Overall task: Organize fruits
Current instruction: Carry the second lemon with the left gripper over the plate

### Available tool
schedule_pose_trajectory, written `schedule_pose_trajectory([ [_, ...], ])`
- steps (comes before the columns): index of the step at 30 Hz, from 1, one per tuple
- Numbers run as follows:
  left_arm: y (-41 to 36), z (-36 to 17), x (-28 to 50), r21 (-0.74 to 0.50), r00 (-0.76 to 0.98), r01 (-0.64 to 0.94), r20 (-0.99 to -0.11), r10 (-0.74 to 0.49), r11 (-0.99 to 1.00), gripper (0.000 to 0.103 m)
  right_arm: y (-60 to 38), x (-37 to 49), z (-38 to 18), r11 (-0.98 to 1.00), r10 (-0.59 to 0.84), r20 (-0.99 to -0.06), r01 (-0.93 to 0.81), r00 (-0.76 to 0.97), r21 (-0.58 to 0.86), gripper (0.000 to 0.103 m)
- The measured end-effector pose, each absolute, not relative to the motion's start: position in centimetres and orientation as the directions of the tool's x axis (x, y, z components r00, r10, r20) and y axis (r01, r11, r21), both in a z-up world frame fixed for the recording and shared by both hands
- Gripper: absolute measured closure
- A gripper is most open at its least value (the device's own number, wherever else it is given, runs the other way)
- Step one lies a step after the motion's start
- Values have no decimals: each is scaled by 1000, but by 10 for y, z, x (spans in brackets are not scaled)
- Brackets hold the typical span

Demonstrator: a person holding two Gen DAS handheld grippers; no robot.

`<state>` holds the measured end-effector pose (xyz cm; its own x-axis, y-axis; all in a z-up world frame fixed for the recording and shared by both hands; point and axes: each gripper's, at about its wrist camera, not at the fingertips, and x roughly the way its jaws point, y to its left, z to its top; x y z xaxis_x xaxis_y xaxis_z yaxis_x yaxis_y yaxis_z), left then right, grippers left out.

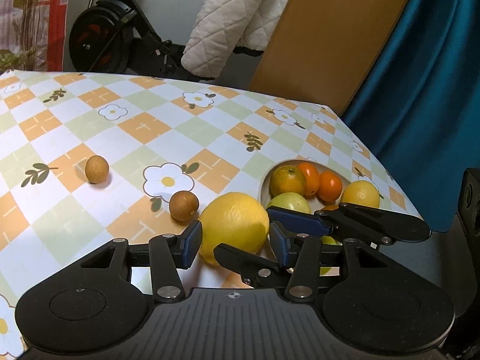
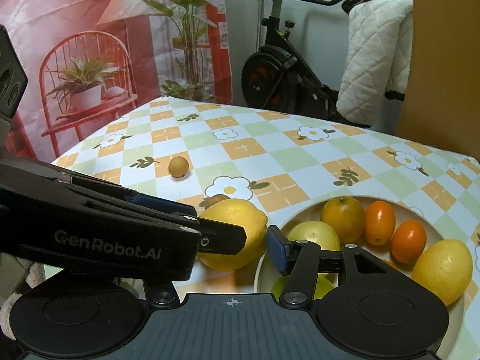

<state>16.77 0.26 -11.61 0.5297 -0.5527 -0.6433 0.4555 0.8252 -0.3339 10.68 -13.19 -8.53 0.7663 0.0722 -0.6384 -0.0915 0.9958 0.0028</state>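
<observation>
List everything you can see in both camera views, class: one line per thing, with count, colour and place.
Table: one, orange-green-white checked cover, under everything.
Bowl: one, pale, on the table's right.
Lemons: two, yellow; one on the table, one in the bowl.
Orange: one, yellow-orange, in the bowl.
Small oval fruits: two, orange, in the bowl.
Green fruit: at least one, in the bowl.
Brown fruits: two, on the table.
Exercise bike: one, black, behind the table.
Left gripper: black, blue pads, around the table lemon.
Right gripper: black, beside it.
</observation>
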Motion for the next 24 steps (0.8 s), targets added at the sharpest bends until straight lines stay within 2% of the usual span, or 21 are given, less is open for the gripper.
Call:
schedule_pose_trajectory([
  [15,24,-130,198,-463,521,395,-599,-609,793,48,-124,141,-95,983,74,-637,-163,768,-82,43],
  [24,19,-127,192,-426,526,401,-617,-585,811,48,-121,142,-94,981,81,-637,-173,767,-83,44],
])
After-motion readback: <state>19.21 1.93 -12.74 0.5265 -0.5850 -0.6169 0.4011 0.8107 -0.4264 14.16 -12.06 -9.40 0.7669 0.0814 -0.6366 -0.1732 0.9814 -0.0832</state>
